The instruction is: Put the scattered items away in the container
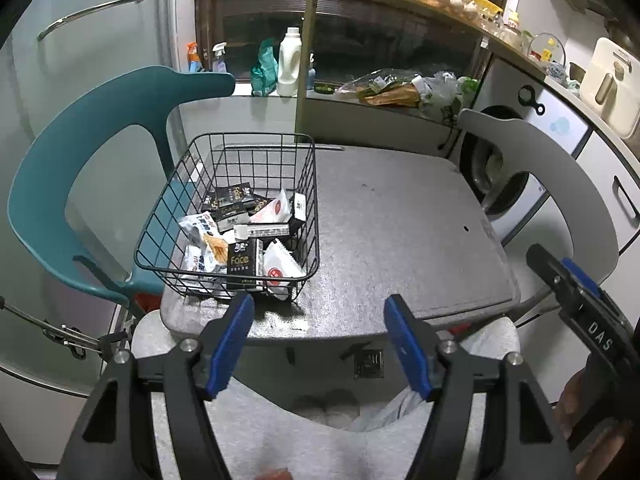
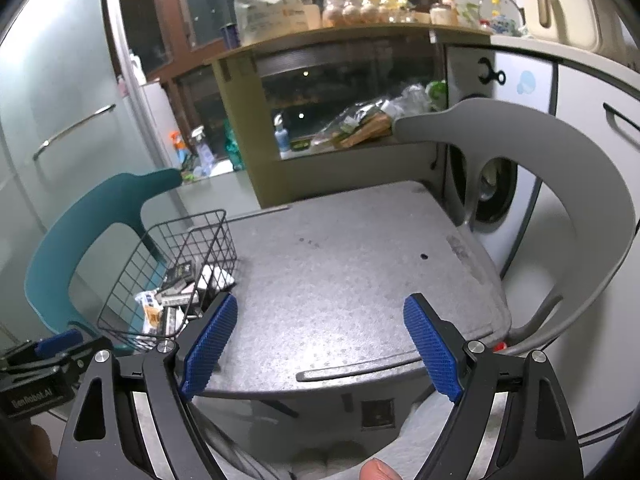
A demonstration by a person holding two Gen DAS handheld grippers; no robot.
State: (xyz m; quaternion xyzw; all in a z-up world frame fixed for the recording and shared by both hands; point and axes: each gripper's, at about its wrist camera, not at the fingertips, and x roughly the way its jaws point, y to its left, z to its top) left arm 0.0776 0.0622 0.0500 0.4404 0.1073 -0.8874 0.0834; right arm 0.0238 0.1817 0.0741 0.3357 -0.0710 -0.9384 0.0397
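A black wire basket (image 1: 188, 216) stands on the left part of a grey table (image 1: 400, 240). It holds several items: black "Face" boxes (image 1: 243, 262), white snack packets (image 1: 276, 270) and a blue-white packet (image 1: 200, 232). My left gripper (image 1: 318, 342) is open and empty, at the table's near edge, just right of the basket's near corner. My right gripper (image 2: 320, 348) is open and empty over the near edge, right of the basket (image 2: 132, 300). The right gripper also shows at the right edge of the left wrist view (image 1: 580, 300).
A teal chair (image 1: 80, 168) stands left of the table and a grey chair (image 1: 568, 184) to its right. Behind are a wooden shelf (image 1: 360, 8) with food bags, bottles on a ledge (image 1: 289, 64), a fridge (image 1: 60, 80) and a washing machine (image 1: 496, 172).
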